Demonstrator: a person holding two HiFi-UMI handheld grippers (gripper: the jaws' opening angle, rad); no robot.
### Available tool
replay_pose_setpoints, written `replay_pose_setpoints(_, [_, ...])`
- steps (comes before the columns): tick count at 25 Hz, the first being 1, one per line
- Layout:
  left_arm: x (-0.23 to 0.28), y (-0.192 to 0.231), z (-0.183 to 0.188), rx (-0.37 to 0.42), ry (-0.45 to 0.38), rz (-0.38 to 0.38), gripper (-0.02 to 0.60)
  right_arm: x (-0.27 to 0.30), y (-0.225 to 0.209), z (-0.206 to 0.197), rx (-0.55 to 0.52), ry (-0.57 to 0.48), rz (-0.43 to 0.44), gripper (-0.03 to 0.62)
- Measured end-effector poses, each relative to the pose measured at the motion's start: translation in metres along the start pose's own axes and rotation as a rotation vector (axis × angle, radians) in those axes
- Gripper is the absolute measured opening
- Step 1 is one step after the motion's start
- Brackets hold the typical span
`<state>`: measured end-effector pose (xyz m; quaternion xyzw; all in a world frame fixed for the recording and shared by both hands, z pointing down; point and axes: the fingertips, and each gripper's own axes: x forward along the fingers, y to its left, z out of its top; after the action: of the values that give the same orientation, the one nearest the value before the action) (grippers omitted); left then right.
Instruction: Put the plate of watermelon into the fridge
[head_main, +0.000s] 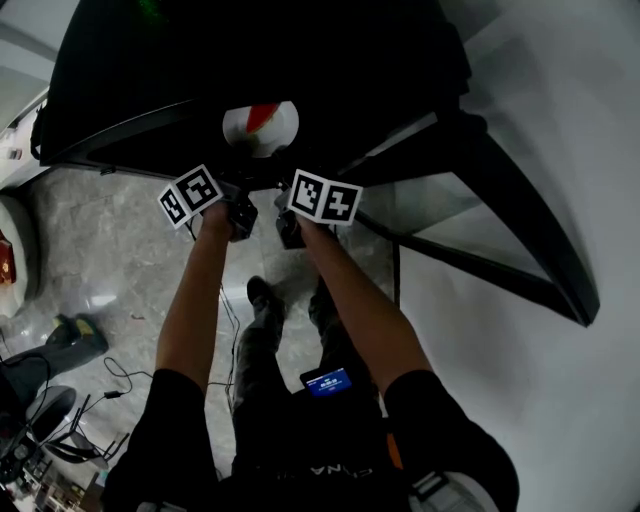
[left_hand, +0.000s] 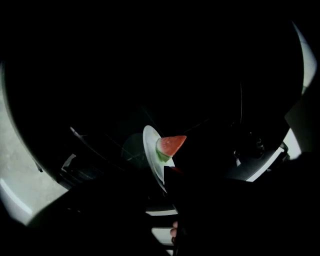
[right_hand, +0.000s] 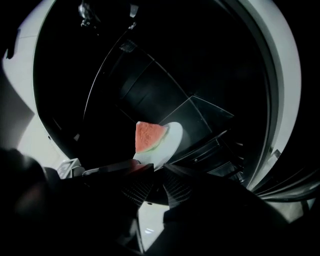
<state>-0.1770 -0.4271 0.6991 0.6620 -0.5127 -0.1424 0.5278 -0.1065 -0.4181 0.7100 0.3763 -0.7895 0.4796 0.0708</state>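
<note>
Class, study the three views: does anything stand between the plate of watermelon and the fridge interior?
Nothing visible does. The plate with its watermelon is already inside the dark fridge, just ahead of the left hand-held gripper and the right hand-held gripper.

the plate (right_hand: 172, 142) just beyond the jaws looks smooth, glossy white ceramic; the fridge shelf (right_hand: 202, 117) past it is clear glass.

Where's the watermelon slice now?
The watermelon slice sits on the white plate inside the dark fridge, top centre of the head view, just beyond the left gripper and right gripper.
</note>
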Motion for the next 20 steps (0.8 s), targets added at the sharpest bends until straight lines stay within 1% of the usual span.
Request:
replay_pose_setpoints(4, [0.001,-0.004,-0.002,0.145,0.063,0.060,0.084,0.002,0.000,0.005,-0.005,-0.013,-0.013,0.064])
replay_pose_setpoints(8, [0.000,-0.003,-0.005,0.259,0.115,0.133,0.107,0.004,-0.001,0.007,-0.038,-0.003,-0.027,0.063])
replay_pose_setpoints(10, [0.000,-0.003,-0.003,0.286,0.135,0.163,0.112,0.005,0.000,0.006,-0.047,-0.001,-0.027,0.063])
replay_pose_setpoints(11, [0.000,-0.004,-0.002,0.284,0.141,0.163,0.114,0.005,0.001,0.007,-0.041,-0.006,-0.024,0.061])
replay_pose_setpoints(12, [0.000,-0.005,-0.002,0.266,0.148,0.150,0.114,0.005,0.001,0.009,-0.031,-0.015,-0.020,0.061])
replay_pose_setpoints(14, [0.001,-0.009,-0.005,0.208,0.173,0.100,0.124,0.003,0.001,0.014,-0.011,-0.035,-0.018,0.061])
replay_pose_setpoints(15, [0.001,-0.011,-0.008,0.193,0.184,0.080,0.160,0.004,0.000,0.016,-0.003,-0.040,-0.019,0.058])
replay_pose_setpoints(16, [0.000,-0.012,-0.010,0.198,0.191,0.073,0.173,0.004,-0.002,0.019,0.002,-0.042,-0.020,0.058])
replay_pose_setpoints(18, [-0.001,-0.011,-0.014,0.259,0.202,0.091,0.173,0.006,-0.004,0.023,-0.001,-0.041,-0.026,0.058])
replay_pose_setpoints(20, [0.000,-0.008,-0.017,0.351,0.220,0.129,0.173,0.008,-0.006,0.025,-0.020,-0.034,-0.035,0.058])
